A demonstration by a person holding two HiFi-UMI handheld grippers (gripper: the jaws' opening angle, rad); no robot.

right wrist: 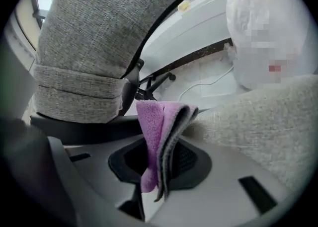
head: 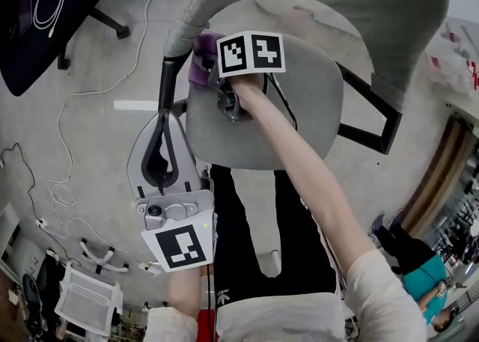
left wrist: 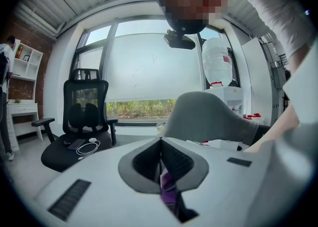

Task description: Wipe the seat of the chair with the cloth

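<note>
The right gripper [right wrist: 160,151] is pinching the purple cloth [right wrist: 156,119] in its jaws at the seat's [head: 299,108] far-left edge, while the left gripper [left wrist: 160,144] is hovering with jaws pressed together.

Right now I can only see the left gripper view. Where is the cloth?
Observer: The right gripper has it, jaws shut on a folded purple cloth.
Operator: Is it on the seat?
Observer: The head view shows it at the back corner of the gray seat, under the backrest. Touching or not, I can't tell.
Operator: Where's my gripper?
Observer: The left gripper sits beside the seat's edge, at that view's left, lower in the picture than the cloth.
</note>
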